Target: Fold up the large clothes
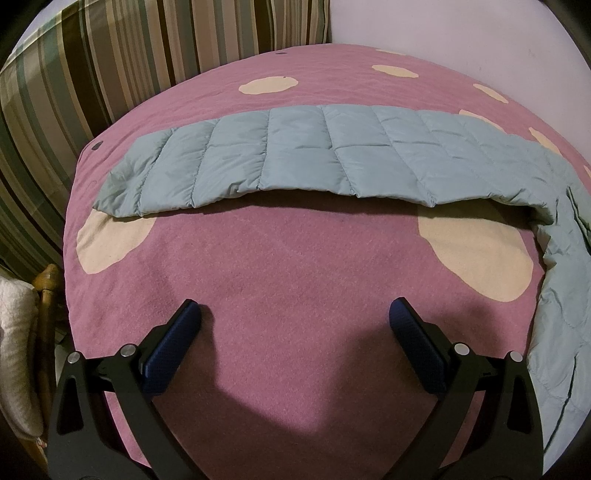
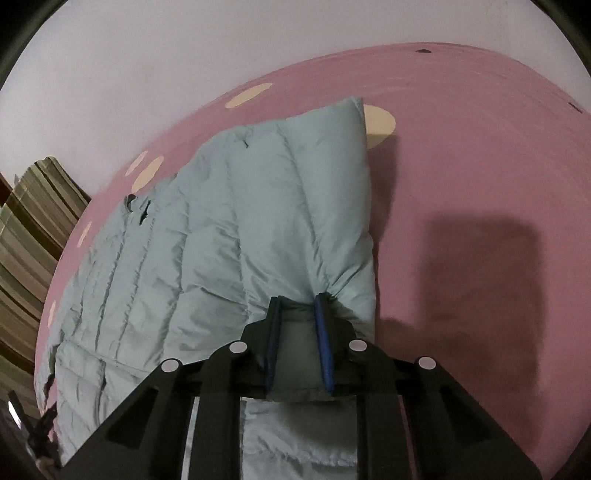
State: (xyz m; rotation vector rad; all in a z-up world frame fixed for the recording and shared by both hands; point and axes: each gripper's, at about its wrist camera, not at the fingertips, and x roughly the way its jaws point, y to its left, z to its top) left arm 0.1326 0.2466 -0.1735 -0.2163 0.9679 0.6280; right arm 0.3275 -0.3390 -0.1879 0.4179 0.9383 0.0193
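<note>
A pale blue quilted down jacket (image 1: 314, 155) lies across the far half of a pink bed cover (image 1: 295, 258) with cream spots, its right part trailing toward the near right. My left gripper (image 1: 294, 317) hangs open over bare cover in front of the jacket, nothing between its blue pads. In the right wrist view my right gripper (image 2: 299, 302) is shut on a bunched edge of the jacket (image 2: 221, 229), the fabric puckering around its pads (image 2: 322, 314). The jacket spreads away to the left and up from that grip.
A striped cushion (image 1: 110, 74) stands along the bed's far left side, and a pale wall (image 1: 461, 33) rises behind. A wooden post (image 1: 46, 291) with white quilted cloth (image 1: 18, 350) is at the left edge. The pink cover (image 2: 480, 184) runs right of the jacket.
</note>
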